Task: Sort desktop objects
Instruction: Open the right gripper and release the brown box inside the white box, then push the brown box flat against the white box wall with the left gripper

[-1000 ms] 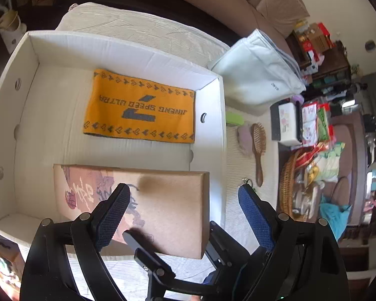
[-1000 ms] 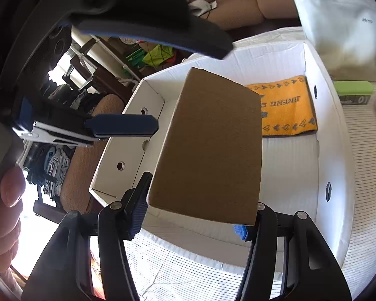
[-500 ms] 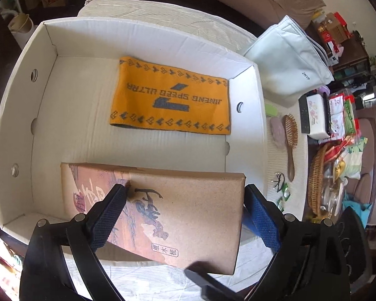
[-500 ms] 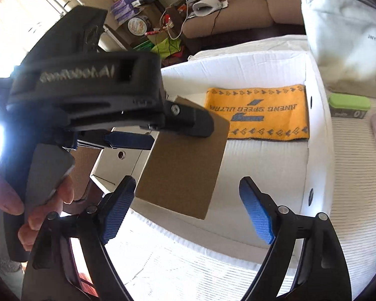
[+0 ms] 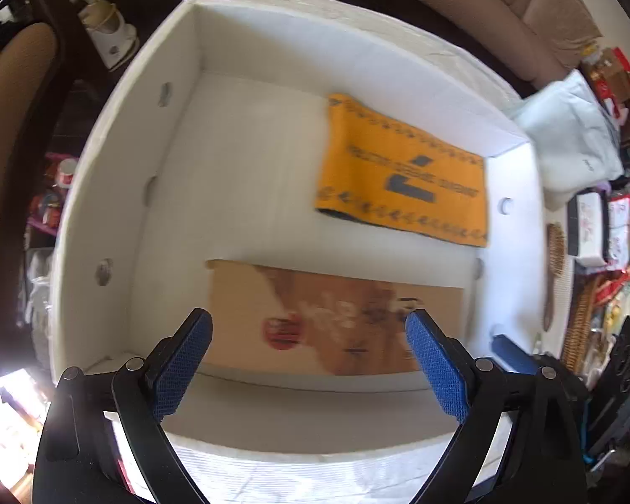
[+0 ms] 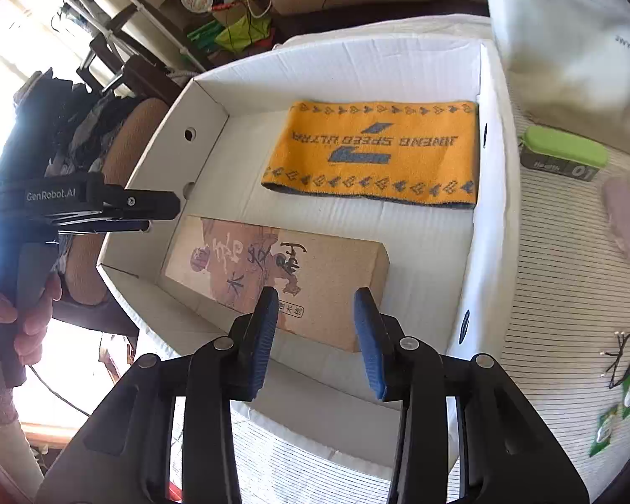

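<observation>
We count one white box (image 6: 489,227), one orange towel (image 6: 374,153) and one brown book (image 6: 281,271) inside it, one green case (image 6: 565,153), one hairbrush (image 5: 555,248) and two tools (image 5: 308,359) (image 6: 317,338).

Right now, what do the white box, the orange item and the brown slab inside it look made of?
White box: matte corrugated cardboard, by the ribbed floor and punched holes. Orange item: woven or knitted cloth, likely a towel, soft edges with worked-in lettering. Brown slab: kraft-paper or card cover, matte, printed; probably a book or flat carton.
</observation>
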